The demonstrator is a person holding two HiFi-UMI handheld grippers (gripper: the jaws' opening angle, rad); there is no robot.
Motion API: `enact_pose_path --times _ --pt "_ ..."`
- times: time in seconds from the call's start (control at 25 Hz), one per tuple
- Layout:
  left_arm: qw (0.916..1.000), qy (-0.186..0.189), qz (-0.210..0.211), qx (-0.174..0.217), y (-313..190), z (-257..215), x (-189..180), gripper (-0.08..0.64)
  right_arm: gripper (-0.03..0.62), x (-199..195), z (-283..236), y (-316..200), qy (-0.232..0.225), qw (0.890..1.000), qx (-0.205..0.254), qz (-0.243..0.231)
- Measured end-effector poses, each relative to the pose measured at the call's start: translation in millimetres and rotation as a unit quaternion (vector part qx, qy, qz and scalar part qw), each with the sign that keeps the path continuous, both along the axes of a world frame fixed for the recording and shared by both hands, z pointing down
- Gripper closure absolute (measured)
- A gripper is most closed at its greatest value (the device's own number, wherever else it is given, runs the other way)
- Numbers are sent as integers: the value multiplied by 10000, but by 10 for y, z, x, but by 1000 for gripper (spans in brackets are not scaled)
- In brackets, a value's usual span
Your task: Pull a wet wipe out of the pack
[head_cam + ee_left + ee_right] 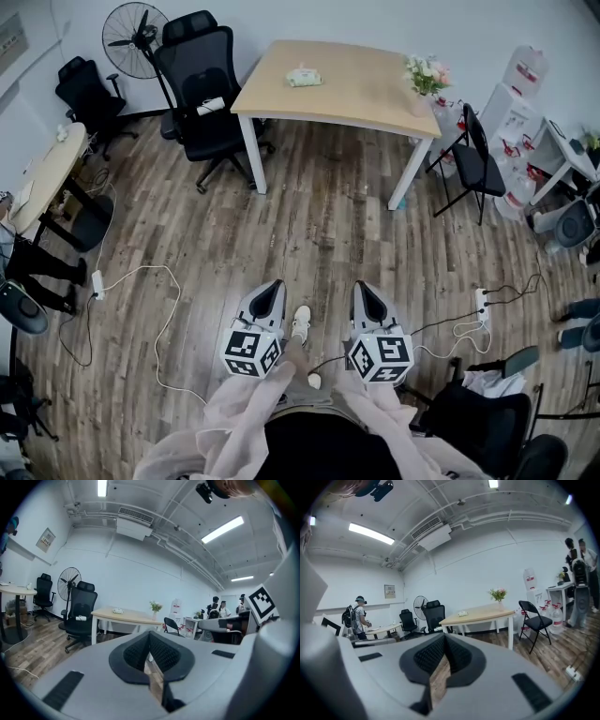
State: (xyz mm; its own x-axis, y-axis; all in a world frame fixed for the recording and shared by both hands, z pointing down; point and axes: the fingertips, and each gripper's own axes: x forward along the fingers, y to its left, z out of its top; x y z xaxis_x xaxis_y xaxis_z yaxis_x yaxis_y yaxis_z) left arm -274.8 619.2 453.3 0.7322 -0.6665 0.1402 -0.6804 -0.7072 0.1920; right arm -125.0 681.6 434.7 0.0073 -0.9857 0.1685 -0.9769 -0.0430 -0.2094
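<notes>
The wet wipe pack (304, 77) is a small pale green packet lying on the light wooden table (356, 94) at the far side of the room. It also shows small and distant on that table in the left gripper view (118, 611) and the right gripper view (462, 613). My left gripper (274, 286) and right gripper (364, 287) are held side by side over the wooden floor, well short of the table, both pointing toward it. Each gripper's jaws meet at the tips, left gripper (150, 633) and right gripper (444, 635), with nothing between them.
A black office chair (202, 84) and a standing fan (136, 37) stand left of the table. A black folding chair (473, 155) stands at its right, and a vase of flowers (427, 75) sits on its right corner. White cables and power strips (98, 284) lie on the floor.
</notes>
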Motion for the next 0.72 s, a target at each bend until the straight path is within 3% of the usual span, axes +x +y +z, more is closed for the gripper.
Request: enact_pose_path --times 0.4,0.72 --pt "9999 48 128 -56 -511 -41 443 549 583 276 -16 -621 17 9999 -81 -144" --pt "9998 59 18 -173 -985 -98 511 549 583 385 -79 -1149 -40 9996 -137 -232"
